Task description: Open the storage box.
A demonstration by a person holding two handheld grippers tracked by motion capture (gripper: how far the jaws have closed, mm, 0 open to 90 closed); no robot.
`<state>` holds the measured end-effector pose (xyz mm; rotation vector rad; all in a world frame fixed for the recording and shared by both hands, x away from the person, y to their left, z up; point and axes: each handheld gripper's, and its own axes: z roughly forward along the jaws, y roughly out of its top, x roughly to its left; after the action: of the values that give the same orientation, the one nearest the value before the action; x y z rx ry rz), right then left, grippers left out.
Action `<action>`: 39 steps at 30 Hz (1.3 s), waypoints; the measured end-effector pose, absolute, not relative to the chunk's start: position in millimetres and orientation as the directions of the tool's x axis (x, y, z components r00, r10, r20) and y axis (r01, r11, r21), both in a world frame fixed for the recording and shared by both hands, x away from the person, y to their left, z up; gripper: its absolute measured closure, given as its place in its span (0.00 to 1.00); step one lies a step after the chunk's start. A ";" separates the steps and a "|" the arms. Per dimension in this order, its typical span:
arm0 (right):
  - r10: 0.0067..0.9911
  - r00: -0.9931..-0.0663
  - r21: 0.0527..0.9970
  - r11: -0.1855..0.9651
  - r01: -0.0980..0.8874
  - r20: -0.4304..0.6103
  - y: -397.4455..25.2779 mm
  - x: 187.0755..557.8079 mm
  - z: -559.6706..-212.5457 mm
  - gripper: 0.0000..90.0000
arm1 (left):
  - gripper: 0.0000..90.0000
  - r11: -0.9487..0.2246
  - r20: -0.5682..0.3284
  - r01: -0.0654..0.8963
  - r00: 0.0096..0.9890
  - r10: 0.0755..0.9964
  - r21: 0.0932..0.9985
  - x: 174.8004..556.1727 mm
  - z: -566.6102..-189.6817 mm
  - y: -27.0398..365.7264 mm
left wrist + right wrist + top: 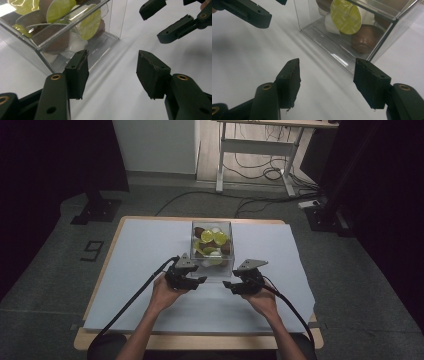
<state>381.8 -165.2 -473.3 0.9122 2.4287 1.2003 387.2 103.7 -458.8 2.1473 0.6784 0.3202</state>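
Observation:
A clear plastic box (213, 245) stands on the white sheet near the table's middle, filled with several coffee capsules with yellow-green, brown and white faces (207, 236). My left gripper (199, 281) sits just in front of the box's near left corner, open and empty. My right gripper (228, 285) mirrors it at the near right corner, open with nothing held. In the left gripper view the box (45, 42) lies upper left beyond my open left gripper (112, 72). In the right gripper view the box (372, 32) lies upper right, past the open right gripper (327, 83).
The white sheet (150, 255) covers a wooden table (85, 340) whose edge shows at the front and left. Cables trail from both grippers toward the front. A desk frame (255, 150) and floor cables stand beyond the table.

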 end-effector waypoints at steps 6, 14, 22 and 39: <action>0.644 -0.765 0.790 0.465 0.399 0.007 -157.1 388.1 -472.9 0.50 | 0.51 -0.502 -0.001 0.357 0.816 0.578 0.788 393.1 -458.2 99.6; 0.651 -0.759 0.799 0.444 0.405 0.023 -152.5 396.0 -469.8 0.57 | 0.54 -0.487 -0.015 0.369 0.808 0.588 0.792 398.9 -460.5 98.7; 0.652 -0.758 0.801 0.442 0.404 0.023 -148.0 402.6 -468.8 0.65 | 0.57 -0.490 -0.009 0.378 0.799 0.601 0.786 405.3 -460.1 94.1; 0.680 -0.733 0.811 0.424 0.402 0.008 -139.6 415.3 -464.1 0.77 | 0.68 -0.453 -0.029 0.402 0.772 0.635 0.796 416.6 -465.4 91.9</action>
<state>415.3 -139.6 -464.1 0.9325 2.3611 1.2142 416.6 91.9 -465.4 2.1054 0.7720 0.3452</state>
